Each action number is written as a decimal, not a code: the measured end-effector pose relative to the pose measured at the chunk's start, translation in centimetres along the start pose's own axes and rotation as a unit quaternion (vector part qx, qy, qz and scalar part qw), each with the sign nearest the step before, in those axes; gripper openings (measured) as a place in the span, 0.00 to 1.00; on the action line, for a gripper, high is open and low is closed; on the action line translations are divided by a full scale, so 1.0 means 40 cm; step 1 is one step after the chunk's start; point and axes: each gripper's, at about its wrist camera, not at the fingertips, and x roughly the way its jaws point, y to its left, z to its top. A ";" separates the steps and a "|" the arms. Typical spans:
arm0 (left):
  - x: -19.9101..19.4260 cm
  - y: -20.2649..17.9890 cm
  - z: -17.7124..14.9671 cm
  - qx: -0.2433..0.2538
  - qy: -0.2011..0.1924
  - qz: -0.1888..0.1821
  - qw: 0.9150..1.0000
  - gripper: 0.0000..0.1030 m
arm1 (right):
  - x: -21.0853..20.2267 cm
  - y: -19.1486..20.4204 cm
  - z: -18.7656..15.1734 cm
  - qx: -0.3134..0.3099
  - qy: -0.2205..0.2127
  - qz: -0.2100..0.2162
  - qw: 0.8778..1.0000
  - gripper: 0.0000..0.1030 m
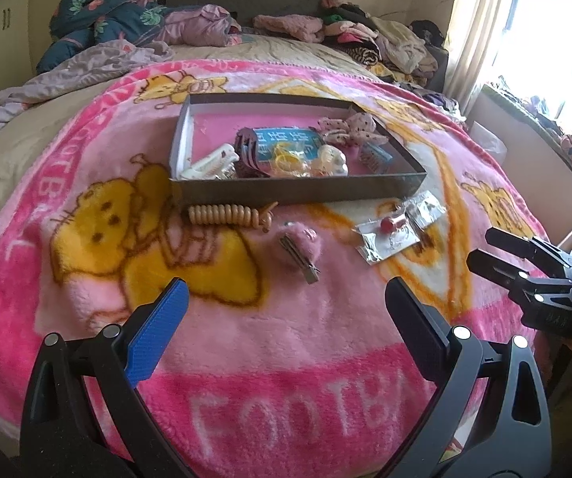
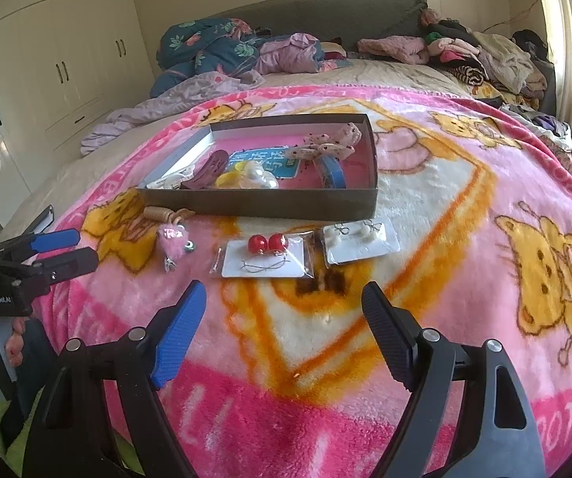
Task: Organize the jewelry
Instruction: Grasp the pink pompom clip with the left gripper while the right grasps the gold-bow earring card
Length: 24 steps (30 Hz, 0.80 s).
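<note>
Pink blanket (image 2: 425,207), tray (image 2: 262,201) — grippers agape

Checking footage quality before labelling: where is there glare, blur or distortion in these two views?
Left wrist view: the window is blown out white at right, and the earring packets look soft and glary. Right wrist view: evenly lit, the red earrings sharp. Both views: fisheye bends the blanket and darkens the corners.

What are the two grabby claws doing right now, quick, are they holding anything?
Left gripper: open, holding nothing, above the pink blanket.
Right gripper: open, holding nothing, just short of the red earrings card.
</note>
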 end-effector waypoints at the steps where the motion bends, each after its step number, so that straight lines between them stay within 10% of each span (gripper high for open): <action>1: 0.005 -0.004 -0.001 0.002 0.002 0.000 1.000 0.88 | 0.001 -0.003 -0.002 0.001 0.001 0.000 1.000 0.76; 24: 0.139 -0.020 0.008 -0.003 0.029 -0.013 0.999 0.88 | 0.090 -0.108 -0.009 0.064 0.026 -0.024 0.997 0.76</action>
